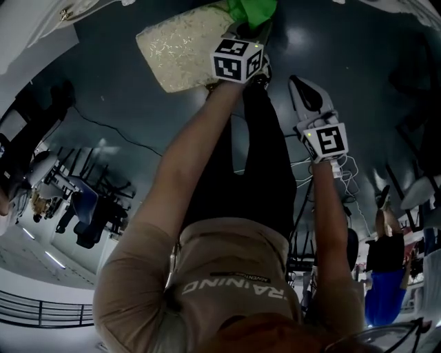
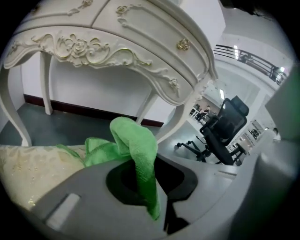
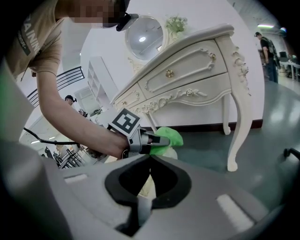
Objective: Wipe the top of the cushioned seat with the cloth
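The green cloth (image 2: 133, 145) is pinched in my left gripper (image 2: 143, 161), which is shut on it; a fold stands up above the jaws and the rest trails left onto the cream cushioned seat (image 2: 33, 168). In the head view the left gripper (image 1: 249, 29) holds the cloth (image 1: 253, 9) at the far right corner of the seat (image 1: 180, 45). My right gripper (image 3: 150, 158) is shut on nothing and hangs beside the seat (image 3: 149, 183), a little behind the left gripper (image 3: 157, 139) and cloth (image 3: 169, 136). The head view shows the right gripper (image 1: 305, 93) over the dark floor.
An ornate cream dressing table (image 3: 187, 77) with a round mirror (image 3: 143, 36) stands just past the seat, its curved legs (image 3: 236, 126) on the dark floor. A black office chair (image 2: 224, 129) is off to the right. A person (image 1: 386, 276) stands behind.
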`<state>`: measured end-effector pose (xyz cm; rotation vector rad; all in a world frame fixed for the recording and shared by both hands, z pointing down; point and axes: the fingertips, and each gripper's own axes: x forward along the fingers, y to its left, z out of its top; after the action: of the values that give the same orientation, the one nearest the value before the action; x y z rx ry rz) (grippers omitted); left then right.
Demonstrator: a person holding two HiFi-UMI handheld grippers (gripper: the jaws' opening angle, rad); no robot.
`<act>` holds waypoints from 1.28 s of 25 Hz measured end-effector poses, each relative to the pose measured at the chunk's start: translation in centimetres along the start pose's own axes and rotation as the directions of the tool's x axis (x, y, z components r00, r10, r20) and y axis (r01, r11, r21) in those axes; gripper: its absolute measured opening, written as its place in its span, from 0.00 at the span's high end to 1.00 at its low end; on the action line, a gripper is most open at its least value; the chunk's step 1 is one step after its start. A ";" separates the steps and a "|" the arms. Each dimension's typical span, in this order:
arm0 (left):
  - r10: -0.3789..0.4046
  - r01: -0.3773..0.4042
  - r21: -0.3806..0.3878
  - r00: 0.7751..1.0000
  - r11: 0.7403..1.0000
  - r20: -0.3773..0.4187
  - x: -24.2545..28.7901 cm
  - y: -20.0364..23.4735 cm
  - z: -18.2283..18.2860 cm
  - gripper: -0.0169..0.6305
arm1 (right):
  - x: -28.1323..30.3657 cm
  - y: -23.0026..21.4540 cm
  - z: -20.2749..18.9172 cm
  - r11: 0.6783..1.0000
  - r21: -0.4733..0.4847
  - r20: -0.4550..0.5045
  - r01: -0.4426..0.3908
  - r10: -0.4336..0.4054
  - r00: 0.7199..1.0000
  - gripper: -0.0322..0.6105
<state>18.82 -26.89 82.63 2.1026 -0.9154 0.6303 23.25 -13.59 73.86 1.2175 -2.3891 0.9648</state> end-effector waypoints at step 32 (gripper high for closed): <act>0.398 -0.272 -0.322 0.804 0.907 0.442 -35.3 24.6 -6.0 0.90 | 11.3 21.2 -1.8 0.935 -0.199 -0.104 -0.293 0.278 0.955 0.95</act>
<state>-22.95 -19.39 73.28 1.9157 -1.6030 0.1121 -0.52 -10.34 71.89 0.7589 -2.5769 0.7888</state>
